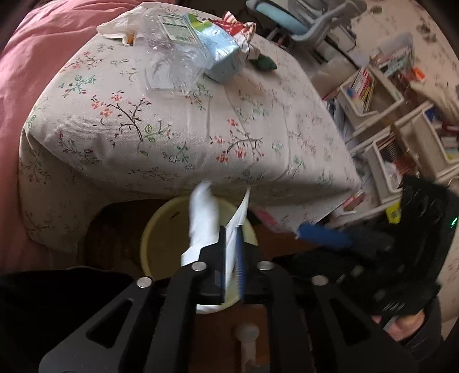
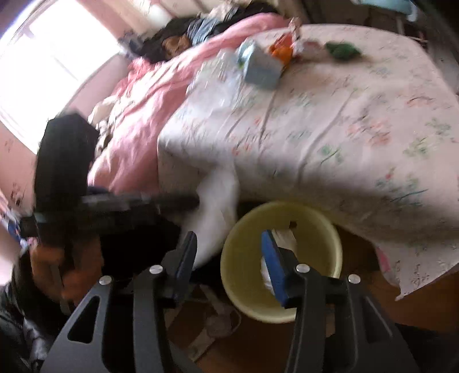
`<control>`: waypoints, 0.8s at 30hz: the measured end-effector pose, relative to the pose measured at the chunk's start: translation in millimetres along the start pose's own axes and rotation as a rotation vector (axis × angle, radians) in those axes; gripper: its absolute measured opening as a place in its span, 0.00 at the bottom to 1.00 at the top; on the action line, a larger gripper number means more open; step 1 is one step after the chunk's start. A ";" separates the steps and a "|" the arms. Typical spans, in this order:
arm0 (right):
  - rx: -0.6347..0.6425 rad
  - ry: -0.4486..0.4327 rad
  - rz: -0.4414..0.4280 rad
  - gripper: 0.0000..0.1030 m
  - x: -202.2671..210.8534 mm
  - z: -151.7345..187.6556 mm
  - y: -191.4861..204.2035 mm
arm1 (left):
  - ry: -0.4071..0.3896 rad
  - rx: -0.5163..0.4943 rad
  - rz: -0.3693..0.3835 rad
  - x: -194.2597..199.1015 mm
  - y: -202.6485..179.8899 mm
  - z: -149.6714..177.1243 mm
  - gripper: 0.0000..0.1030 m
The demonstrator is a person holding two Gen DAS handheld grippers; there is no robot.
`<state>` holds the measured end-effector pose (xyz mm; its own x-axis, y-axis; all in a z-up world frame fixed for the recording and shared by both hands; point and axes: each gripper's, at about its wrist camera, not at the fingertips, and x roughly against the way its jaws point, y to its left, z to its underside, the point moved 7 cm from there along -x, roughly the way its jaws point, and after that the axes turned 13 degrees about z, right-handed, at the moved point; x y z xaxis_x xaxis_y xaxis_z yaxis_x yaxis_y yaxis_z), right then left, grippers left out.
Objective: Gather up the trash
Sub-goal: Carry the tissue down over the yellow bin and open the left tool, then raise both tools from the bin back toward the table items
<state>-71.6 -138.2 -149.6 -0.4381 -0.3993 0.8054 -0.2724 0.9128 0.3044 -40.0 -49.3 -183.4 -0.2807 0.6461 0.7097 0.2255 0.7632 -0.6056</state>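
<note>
The left claw (image 1: 231, 244) hangs over a yellow bin (image 1: 160, 229) that stands on the floor tight against the foot of the bed (image 1: 178, 137). Its jaws stand only a little apart with a white bag (image 1: 202, 218) between them; the bag seems pinched there, though blur makes the contact hard to judge. The bag trails up over the bin's far rim to the mattress edge, which overhangs part of the rim. The right claw (image 2: 229, 252) is about half open and empty, poised above the bin's near-left rim, with the left one just beside it. More trash sits well up the bed near its far edge: a clear tray (image 1: 175, 63), a blue carton (image 1: 221, 54), a striped wrapper (image 1: 239, 27) and a green scrap (image 1: 262, 61). The floral sheet between that heap and the bed's near edge is bare. Storage bins (image 1: 373, 97) crowd the floor to the right.
</note>
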 end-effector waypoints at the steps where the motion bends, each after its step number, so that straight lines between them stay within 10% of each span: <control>1: -0.009 -0.020 0.010 0.48 2.4 -1.6 -2.8 | -0.021 -0.016 -0.030 3.9 -0.3 -1.6 0.28; 10: -0.072 -0.140 0.061 0.56 24.0 -1.3 -23.0 | -0.319 -0.086 -0.215 65.6 -4.5 -33.5 0.70; 24: -0.068 -0.153 0.067 0.57 23.9 -2.7 -23.2 | -0.428 -0.090 -0.303 90.0 -3.6 -42.5 0.80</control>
<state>-73.5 -168.8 -136.1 -0.5798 -0.3411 0.7399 -0.1817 0.9394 0.2907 -26.5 6.6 -102.1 -0.6970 0.3493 0.6263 0.1496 0.9250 -0.3494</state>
